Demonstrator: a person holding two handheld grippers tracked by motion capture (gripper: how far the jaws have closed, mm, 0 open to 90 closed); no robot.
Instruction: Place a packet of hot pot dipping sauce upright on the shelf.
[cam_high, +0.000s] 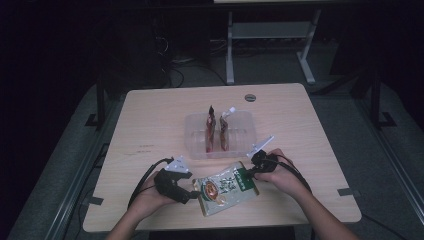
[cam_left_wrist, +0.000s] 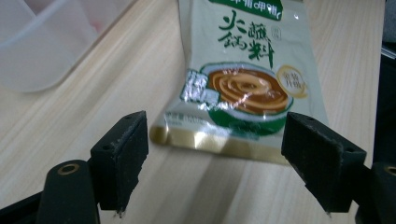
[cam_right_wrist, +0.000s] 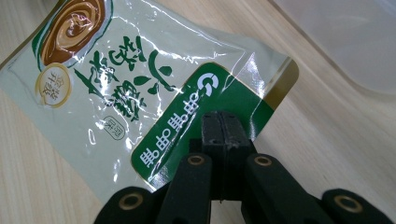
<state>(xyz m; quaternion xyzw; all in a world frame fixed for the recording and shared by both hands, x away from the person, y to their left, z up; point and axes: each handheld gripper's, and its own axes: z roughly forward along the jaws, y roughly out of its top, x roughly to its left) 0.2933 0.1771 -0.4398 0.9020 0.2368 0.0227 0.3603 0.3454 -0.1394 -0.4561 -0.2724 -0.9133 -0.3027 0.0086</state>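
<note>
A cream and green sauce packet (cam_high: 225, 189) printed with a bowl picture lies flat on the wooden table near its front edge. My right gripper (cam_high: 248, 173) is at the packet's right end, shut on the green top strip (cam_right_wrist: 187, 126), with its jaws (cam_right_wrist: 224, 130) pressed together over that edge. My left gripper (cam_high: 192, 194) rests at the packet's left end. In the left gripper view its jaws (cam_left_wrist: 219, 140) stand wide open, and the packet's gold bottom edge (cam_left_wrist: 210, 140) lies just ahead of the pads without touching them.
A clear plastic container (cam_high: 192, 135) stands just beyond the packet, with two dark sachets (cam_high: 210, 129) upright in it. Its wall also appears in the left gripper view (cam_left_wrist: 42, 46) and the right gripper view (cam_right_wrist: 345, 37). Bare tabletop (cam_high: 150, 120) lies to the left and behind.
</note>
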